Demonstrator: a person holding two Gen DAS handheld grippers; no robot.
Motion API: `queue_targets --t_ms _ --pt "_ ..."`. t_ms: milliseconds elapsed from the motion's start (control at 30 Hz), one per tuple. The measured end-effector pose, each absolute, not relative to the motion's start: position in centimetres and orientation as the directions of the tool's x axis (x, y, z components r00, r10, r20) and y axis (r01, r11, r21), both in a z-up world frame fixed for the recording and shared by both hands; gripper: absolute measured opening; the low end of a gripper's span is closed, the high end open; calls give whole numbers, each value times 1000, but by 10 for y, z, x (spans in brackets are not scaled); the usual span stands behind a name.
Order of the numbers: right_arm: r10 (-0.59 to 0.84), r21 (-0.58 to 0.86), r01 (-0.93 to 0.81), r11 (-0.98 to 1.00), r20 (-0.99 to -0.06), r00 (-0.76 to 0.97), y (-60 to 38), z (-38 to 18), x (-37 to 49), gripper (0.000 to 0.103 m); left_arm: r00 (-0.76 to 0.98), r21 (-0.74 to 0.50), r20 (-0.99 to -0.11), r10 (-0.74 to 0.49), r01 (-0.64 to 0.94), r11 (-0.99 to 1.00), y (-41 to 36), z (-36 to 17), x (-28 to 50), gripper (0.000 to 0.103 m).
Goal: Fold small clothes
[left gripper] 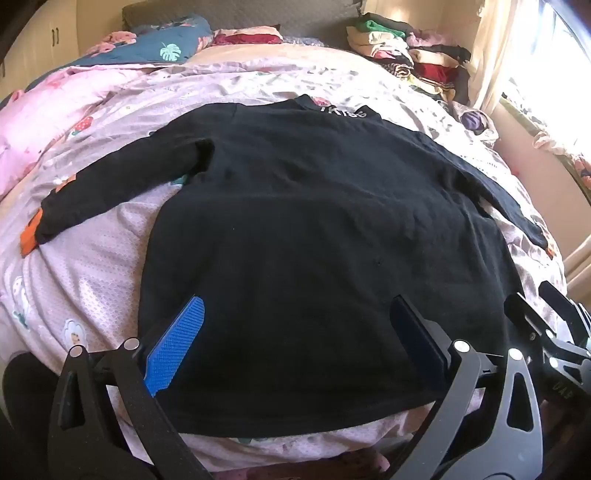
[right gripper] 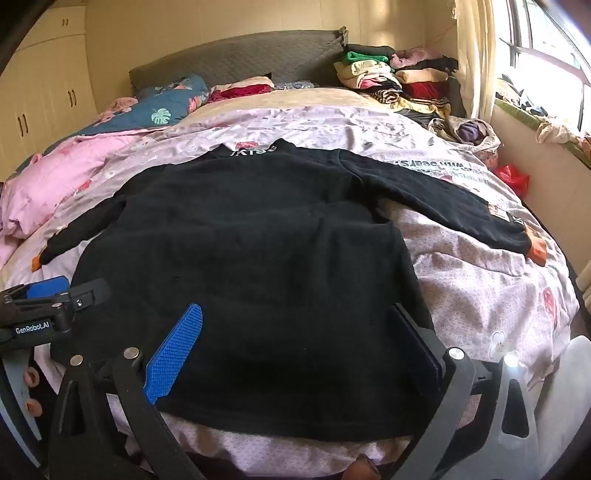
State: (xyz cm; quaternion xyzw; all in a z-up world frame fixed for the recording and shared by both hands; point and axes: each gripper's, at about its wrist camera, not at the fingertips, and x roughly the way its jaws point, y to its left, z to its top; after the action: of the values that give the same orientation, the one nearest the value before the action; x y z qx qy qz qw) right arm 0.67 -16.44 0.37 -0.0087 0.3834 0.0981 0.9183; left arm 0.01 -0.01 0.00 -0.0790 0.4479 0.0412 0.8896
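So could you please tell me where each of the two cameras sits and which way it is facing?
Left wrist: rides on the left gripper at the foot of the bed, facing the headboard over the black top; its own open fingers show, with the right gripper at the lower right edge.
Right wrist: rides on the right gripper, beside the left and facing the same way; its open fingers show, plus the left gripper and fingertips of a hand at the left.
Shared: the top, the quilt, the clothes pile.
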Motion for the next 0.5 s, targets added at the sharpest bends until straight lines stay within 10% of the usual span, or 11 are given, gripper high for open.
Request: queue_targets --t_ms 500 --pt "175 54 -192 980 -698 695 -160 6 1 99 610 -119 -793 -11 -137 983 3 9 -2 95"
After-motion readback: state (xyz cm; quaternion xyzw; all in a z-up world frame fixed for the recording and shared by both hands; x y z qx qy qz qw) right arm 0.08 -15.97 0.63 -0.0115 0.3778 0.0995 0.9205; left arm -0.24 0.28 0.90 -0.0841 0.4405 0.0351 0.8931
